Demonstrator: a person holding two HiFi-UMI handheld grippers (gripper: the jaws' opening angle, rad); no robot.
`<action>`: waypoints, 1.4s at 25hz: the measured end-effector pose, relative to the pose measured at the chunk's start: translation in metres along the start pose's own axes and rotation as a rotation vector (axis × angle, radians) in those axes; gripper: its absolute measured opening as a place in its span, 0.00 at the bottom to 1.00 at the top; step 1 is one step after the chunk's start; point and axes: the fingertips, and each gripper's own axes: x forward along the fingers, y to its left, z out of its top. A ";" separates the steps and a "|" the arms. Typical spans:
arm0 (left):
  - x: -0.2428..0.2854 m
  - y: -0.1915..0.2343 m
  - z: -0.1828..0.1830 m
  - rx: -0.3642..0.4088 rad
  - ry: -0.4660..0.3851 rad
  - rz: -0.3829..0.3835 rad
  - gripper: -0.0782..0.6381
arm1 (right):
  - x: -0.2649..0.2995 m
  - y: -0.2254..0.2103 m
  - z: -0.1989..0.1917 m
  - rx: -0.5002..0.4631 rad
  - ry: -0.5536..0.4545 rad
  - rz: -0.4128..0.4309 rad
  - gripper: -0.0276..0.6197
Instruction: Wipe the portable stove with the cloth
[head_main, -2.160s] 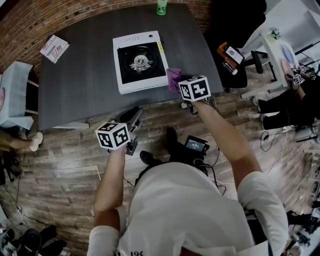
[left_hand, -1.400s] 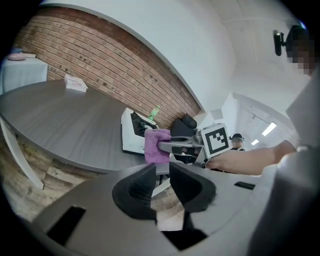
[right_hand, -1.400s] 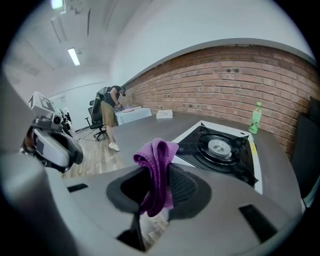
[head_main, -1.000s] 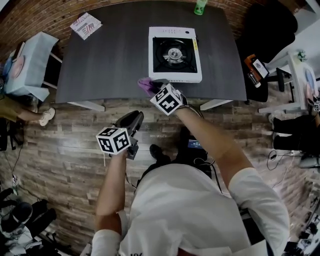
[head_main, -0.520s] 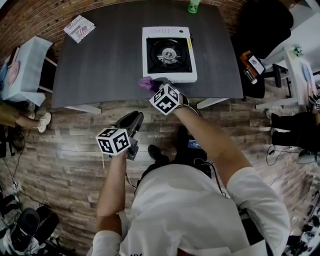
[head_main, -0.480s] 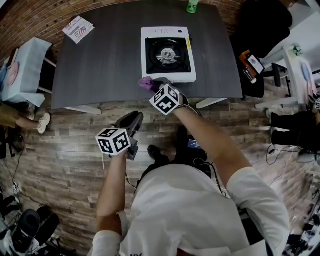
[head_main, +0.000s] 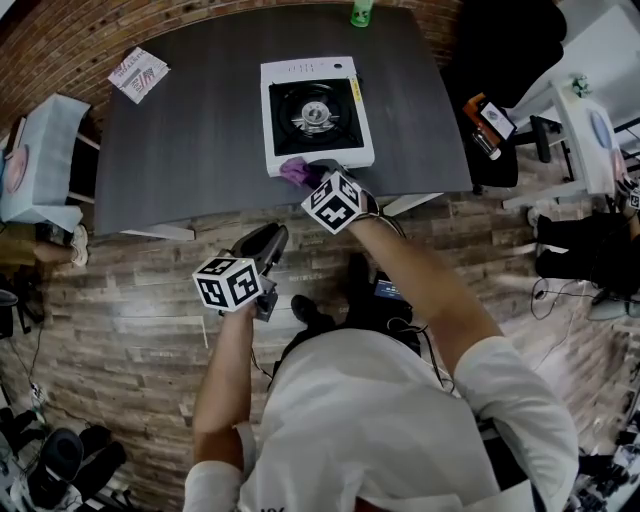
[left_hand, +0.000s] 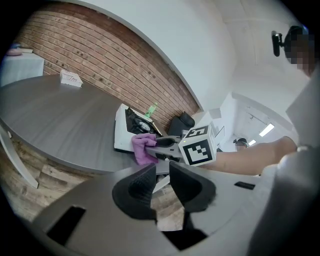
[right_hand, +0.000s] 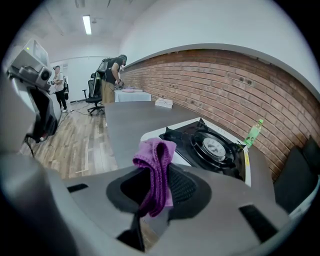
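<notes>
right gripper view: cloth (right_hand: 156, 167) clamped in right gripper (right_hand: 153, 186), apparently beside stove (right_hand: 206, 146).

The right gripper (head_main: 314, 172) holds cloth (head_main: 295, 171) at stove (head_main: 300, 70)'s corner.

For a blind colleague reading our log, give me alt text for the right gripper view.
The right tool is shut on a folded purple cloth that sticks up between its jaws. Just beyond, on a dark grey table, sits a white portable stove with a black burner top; a green bottle stands behind it near a brick wall.
</notes>
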 end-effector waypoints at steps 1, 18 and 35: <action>0.002 -0.001 0.000 0.001 0.002 -0.003 0.24 | -0.002 -0.002 -0.002 0.004 0.001 -0.004 0.20; 0.055 -0.033 0.008 0.011 0.024 -0.078 0.24 | -0.036 -0.048 -0.041 0.039 0.032 -0.047 0.20; 0.093 -0.050 0.010 0.010 0.046 -0.119 0.24 | -0.054 -0.074 -0.066 0.046 0.043 -0.065 0.20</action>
